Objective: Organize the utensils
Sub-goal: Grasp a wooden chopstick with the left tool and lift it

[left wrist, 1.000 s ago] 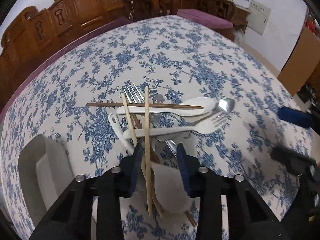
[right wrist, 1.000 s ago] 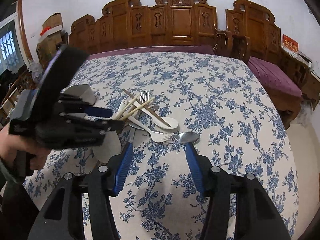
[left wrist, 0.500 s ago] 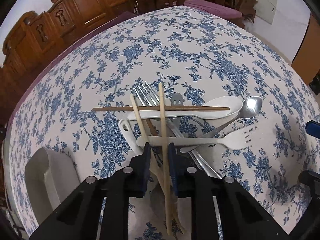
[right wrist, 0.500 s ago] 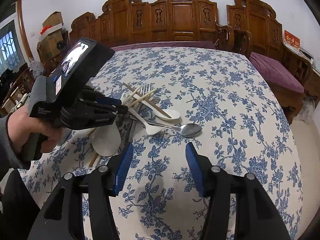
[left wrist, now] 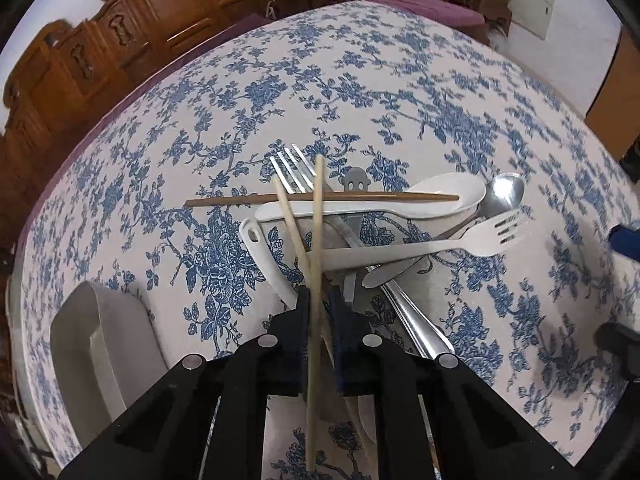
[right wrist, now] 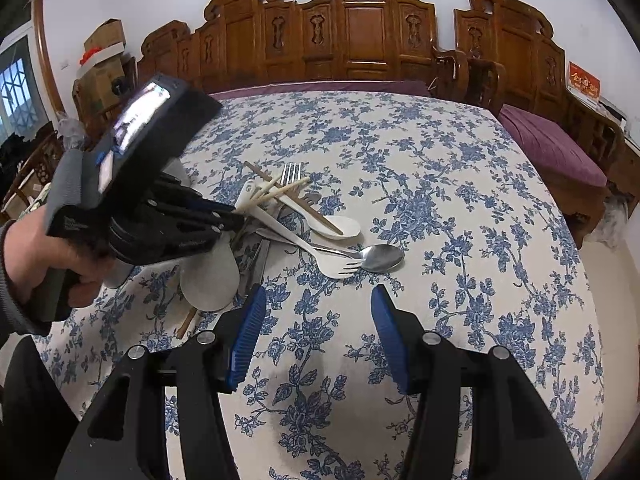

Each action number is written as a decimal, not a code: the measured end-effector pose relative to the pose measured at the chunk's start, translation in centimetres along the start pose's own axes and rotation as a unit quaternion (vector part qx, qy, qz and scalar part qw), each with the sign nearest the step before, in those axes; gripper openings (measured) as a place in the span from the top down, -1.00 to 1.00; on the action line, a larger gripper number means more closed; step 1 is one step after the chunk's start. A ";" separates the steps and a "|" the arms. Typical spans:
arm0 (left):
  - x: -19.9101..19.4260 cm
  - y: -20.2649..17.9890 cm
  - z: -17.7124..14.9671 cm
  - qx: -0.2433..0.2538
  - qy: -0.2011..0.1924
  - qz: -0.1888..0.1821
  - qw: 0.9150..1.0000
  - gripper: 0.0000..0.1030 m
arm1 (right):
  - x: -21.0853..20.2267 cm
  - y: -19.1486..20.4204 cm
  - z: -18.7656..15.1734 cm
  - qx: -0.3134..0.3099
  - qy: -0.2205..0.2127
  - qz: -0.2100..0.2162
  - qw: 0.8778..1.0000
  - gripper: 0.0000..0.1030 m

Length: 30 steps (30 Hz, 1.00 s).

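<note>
Left wrist: left gripper (left wrist: 320, 300) clamped on two pale chopsticks (left wrist: 316, 240), long axes running away from camera over the utensil pile (left wrist: 400, 224). Grey tray (left wrist: 100, 344) at left; bare floral cloth beyond.

Right wrist: right gripper (right wrist: 316, 332) open, empty, over clear cloth before the metal spoon (right wrist: 380, 258); far table edge (right wrist: 320, 88) well off.

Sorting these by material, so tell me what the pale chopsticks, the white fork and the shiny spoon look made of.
Pale chopsticks: likely bamboo or light wood, matte tan, unvarnished look.
White fork: probably plastic or melamine; opaque off-white, dull sheen, thick tines.
Shiny spoon: metal, likely stainless steel; its mirror-like bowl reflects light.
</note>
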State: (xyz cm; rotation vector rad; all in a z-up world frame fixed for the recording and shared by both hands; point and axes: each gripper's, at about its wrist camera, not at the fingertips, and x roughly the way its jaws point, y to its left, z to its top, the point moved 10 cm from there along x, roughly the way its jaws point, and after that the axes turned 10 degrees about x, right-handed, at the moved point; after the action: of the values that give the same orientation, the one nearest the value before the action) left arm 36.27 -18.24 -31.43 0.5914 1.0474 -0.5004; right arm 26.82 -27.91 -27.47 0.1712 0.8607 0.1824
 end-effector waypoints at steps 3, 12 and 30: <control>-1.3 0.1 0.1 -0.016 -0.021 -0.023 0.999 0.92 | 0.6 0.2 0.1 -0.004 0.003 -0.002 1.000 -0.11; -5.2 1.0 0.0 -0.046 -0.072 -0.048 0.995 0.92 | 2.5 2.2 1.1 -0.017 0.012 0.007 1.000 -0.11; -5.5 -3.6 -3.2 -0.066 -0.078 -0.114 0.988 0.92 | 2.0 0.4 -0.7 -0.011 0.026 -0.012 1.000 -0.10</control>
State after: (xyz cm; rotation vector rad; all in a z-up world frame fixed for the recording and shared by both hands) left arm 29.68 -18.21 -28.41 0.3114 0.9949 -0.6611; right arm 27.57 -26.97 -29.29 0.1356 0.9122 0.1744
